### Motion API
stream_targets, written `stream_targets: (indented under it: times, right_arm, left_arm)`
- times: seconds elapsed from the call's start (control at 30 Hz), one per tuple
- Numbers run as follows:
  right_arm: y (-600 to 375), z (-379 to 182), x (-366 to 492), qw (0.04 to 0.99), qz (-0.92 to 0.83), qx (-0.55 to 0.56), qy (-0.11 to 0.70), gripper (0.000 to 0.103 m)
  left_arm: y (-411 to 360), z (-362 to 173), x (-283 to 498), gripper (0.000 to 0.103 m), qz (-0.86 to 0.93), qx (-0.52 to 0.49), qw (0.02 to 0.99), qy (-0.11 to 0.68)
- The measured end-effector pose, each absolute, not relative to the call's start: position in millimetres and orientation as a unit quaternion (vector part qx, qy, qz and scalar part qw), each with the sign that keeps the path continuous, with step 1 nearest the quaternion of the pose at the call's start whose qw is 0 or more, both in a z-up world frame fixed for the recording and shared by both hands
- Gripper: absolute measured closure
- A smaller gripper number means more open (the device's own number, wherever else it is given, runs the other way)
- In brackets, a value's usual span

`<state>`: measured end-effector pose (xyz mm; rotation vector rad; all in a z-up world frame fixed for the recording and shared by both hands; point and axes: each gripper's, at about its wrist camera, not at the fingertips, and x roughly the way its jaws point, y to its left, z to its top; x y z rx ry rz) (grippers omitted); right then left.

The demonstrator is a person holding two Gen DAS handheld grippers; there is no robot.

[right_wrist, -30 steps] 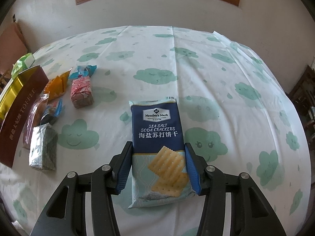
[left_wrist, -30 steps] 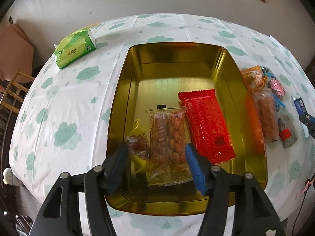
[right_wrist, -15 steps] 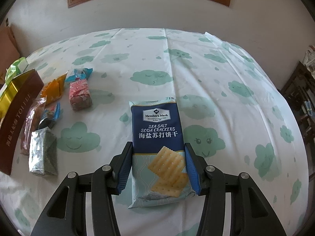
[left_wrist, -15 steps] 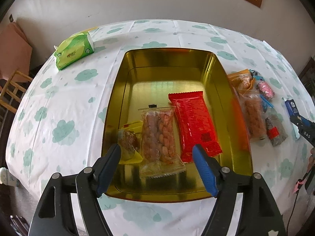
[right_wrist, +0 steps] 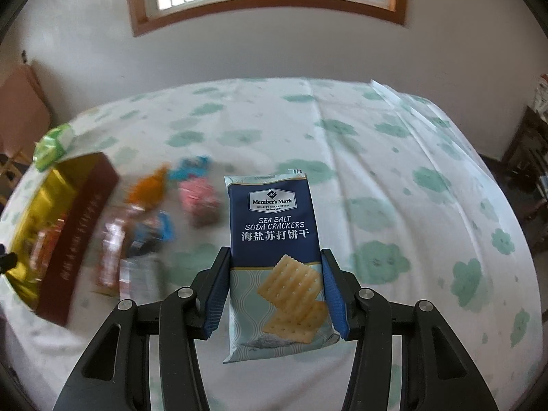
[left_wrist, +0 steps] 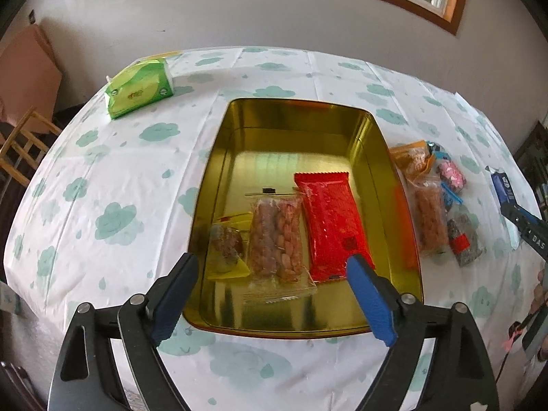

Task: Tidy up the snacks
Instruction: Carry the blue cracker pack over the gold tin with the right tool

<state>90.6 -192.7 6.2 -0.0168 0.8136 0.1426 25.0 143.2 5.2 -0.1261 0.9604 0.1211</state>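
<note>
A gold tin sits mid-table and holds a red packet, a clear nut packet and a yellow snack. My left gripper is open and empty above the tin's near end. My right gripper is shut on a blue soda cracker packet and holds it above the table. The packet also shows in the left wrist view. Loose snacks lie right of the tin; they are blurred in the right wrist view.
A green tissue pack lies at the table's far left. The tin's dark red outer wall faces the right gripper. A wooden chair stands off the table's left edge. A wall with a window is behind.
My left gripper has opened wide and pulled back from the nut packet, which now lies in the tin. My right gripper has lifted the cracker packet off the table.
</note>
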Motion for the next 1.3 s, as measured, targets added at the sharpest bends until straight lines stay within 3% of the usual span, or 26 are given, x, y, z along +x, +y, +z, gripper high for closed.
stream_targets:
  times: [0.8, 1.3]
  right_arm:
    - [27, 16, 64, 0.877, 0.262, -0.039, 0.401, 0.052]
    - [69, -8, 76, 0.865, 0.254, -0.081, 0.424, 0.052]
  left_arm:
    - [233, 0, -19, 0.014, 0.169, -0.13, 0.871, 0.443]
    - [247, -8, -28, 0.014, 0.181, -0.129, 0.865, 0.45]
